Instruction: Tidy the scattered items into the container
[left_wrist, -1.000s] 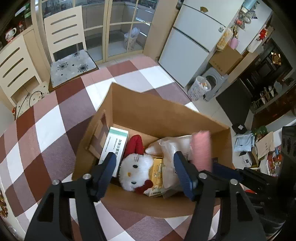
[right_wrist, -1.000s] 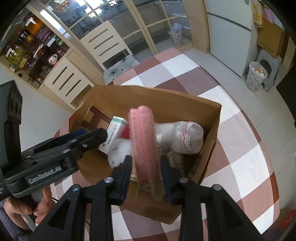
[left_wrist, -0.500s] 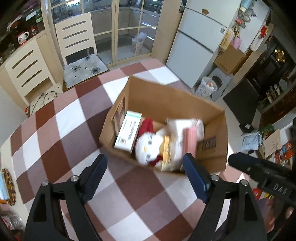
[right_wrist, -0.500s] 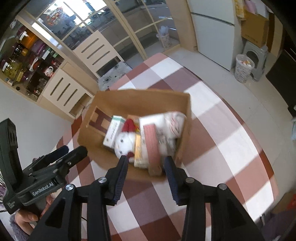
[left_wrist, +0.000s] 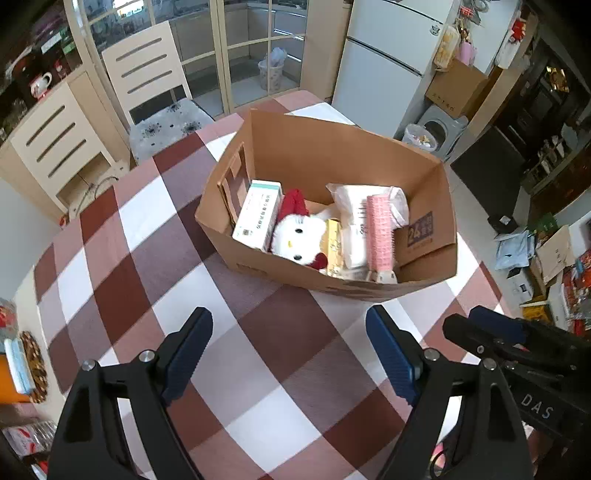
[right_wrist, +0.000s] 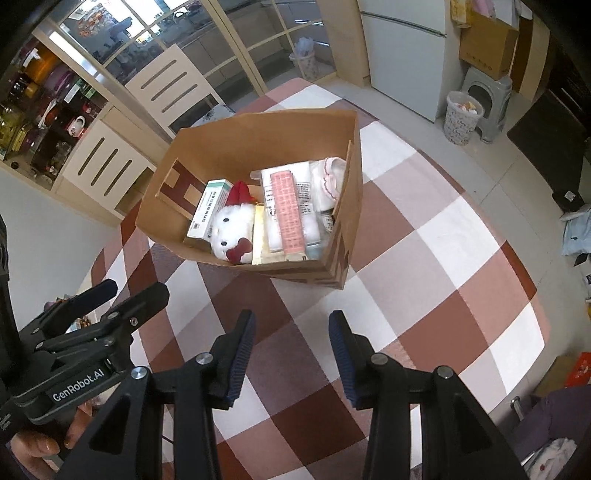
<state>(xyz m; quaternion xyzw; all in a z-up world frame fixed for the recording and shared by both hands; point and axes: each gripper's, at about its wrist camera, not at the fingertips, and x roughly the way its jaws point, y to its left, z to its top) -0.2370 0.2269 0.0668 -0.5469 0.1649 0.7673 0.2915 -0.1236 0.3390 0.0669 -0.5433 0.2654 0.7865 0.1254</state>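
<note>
A pink hair roller (left_wrist: 380, 232) lies inside the cardboard box (left_wrist: 343, 155) on the checked tablecloth (left_wrist: 258, 354), atop a white packet. Both the left gripper (left_wrist: 288, 354) and the right gripper (right_wrist: 291, 350) hover short of the box, jaws apart and empty, the left's having just been opening.

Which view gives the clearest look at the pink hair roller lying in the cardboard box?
The right wrist view: the pink hair roller shows nearly its whole length from above, lying on a white packet inside the cardboard box. The left wrist view shows the roller too, at more of a slant, its near end close behind the box's front wall.
</note>
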